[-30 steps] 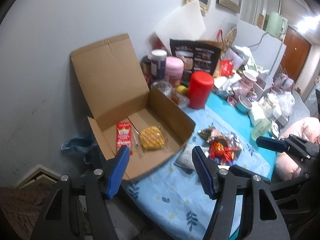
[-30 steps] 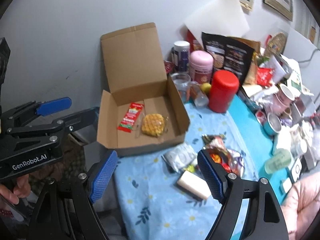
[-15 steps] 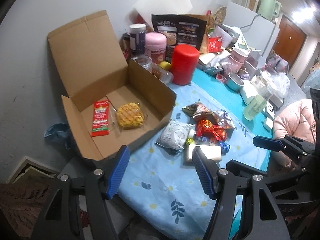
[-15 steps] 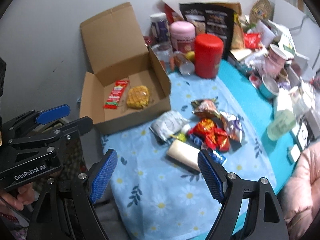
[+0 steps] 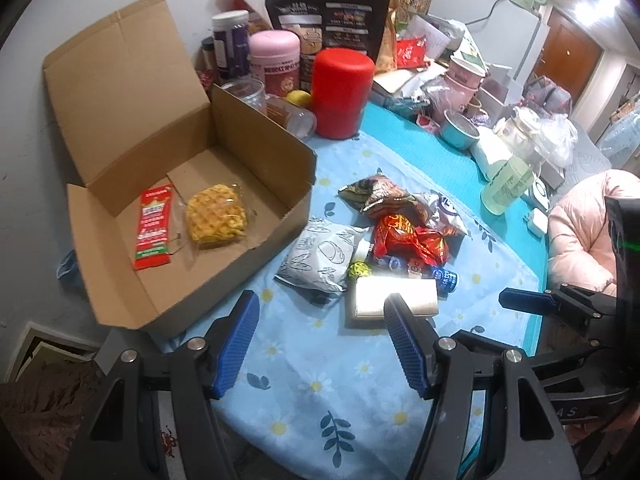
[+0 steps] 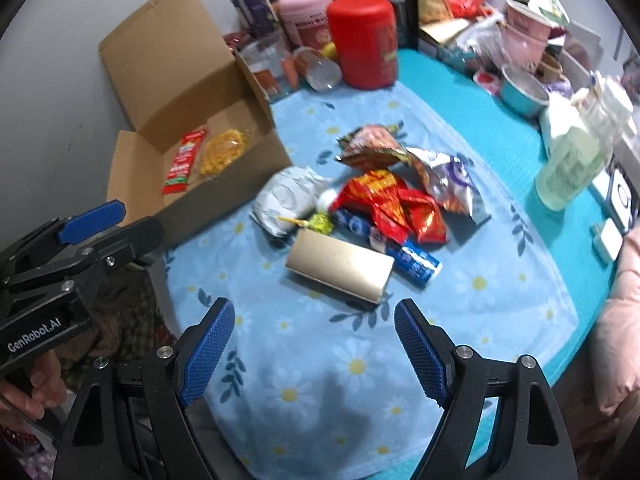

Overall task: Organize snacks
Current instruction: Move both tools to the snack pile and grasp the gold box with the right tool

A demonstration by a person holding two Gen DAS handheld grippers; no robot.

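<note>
Both tools spread and empty: left tool [image 5: 322, 338] and right tool [image 6: 314, 346] hovering above the flower-print cloth [image 6: 360, 364] on the surface. Just beyond, beside the open cardboard box [image 5: 260, 152]: heaped snacks [image 6: 384, 200], gold packet [image 6: 340, 270] nearest. Inside the box: red sachet [image 5: 154, 232], waffle [image 5: 216, 216].

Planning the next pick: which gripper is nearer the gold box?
Right. The right gripper hovers just short of the gold box; the left gripper hangs beside it, toward the cardboard box.
</note>
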